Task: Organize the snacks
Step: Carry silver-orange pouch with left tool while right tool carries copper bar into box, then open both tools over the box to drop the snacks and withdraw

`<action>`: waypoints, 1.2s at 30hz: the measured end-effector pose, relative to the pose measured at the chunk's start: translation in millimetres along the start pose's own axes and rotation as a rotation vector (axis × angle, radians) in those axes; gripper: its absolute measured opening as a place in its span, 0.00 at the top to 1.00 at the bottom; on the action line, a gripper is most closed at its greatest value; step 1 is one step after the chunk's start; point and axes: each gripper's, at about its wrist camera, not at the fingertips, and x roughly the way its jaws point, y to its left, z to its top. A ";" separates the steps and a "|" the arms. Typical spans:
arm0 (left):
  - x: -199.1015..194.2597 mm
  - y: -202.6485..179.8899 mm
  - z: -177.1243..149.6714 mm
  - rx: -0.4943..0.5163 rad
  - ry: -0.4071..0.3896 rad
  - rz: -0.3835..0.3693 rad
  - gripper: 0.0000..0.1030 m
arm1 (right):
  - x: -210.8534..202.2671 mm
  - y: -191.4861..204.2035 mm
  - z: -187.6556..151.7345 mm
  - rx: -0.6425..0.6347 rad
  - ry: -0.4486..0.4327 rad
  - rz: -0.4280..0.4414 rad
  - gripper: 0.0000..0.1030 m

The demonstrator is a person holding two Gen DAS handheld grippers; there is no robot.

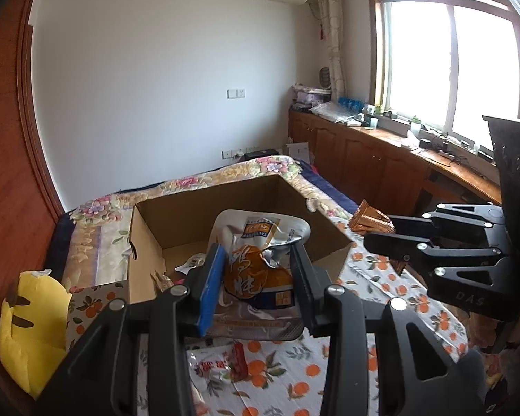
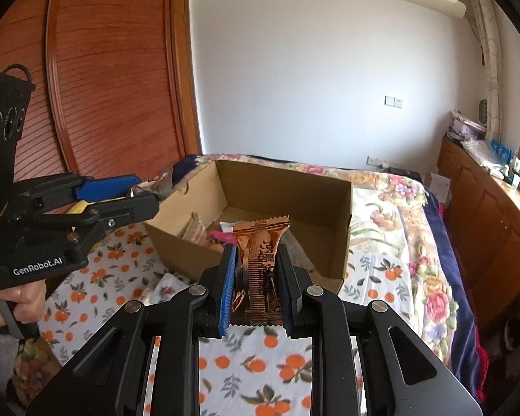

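Left wrist view: left tongs clamped on silver pouch, frame centre, before cardboard box rim; right tongs clamped on copper packet.

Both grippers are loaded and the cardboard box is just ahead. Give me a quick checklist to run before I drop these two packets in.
1. Left gripper clamped on the silver and orange snack pouch: ok.
2. Right gripper clamped on the copper wrapper bar: ok.
3. Cardboard box open on top, with bare floor left inside: ok.
4. Packets past the box's near wall: cannot tell; both sit in front of the opening in the wrist views.
5. The two grippers apart from each other: ok.
6. All loose snacks gathered: not ok; a red and white packet lies on the orange-print cloth.
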 end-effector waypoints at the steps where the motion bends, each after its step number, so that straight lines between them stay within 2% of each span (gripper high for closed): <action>1: 8.4 4.1 0.9 -0.007 0.008 0.003 0.63 | 5.7 -1.2 1.6 -0.001 0.003 0.002 0.81; 12: 72.4 47.2 -1.7 -0.120 0.082 0.017 0.63 | 95.4 -23.4 14.3 0.023 0.073 0.050 0.81; 20: 101.8 56.4 -13.6 -0.108 0.147 0.042 0.63 | 143.7 -32.0 2.0 0.076 0.150 0.079 0.81; 23: 109.3 56.6 -18.4 -0.112 0.172 0.045 0.63 | 154.9 -30.3 -5.5 0.084 0.184 0.080 0.81; 31: 123.1 52.7 -23.8 -0.094 0.219 0.046 0.61 | 160.1 -34.6 -6.4 0.113 0.201 0.082 0.80; 36: 123.4 50.4 -23.4 -0.095 0.213 0.058 0.57 | 159.7 -35.3 -6.7 0.130 0.205 0.080 0.77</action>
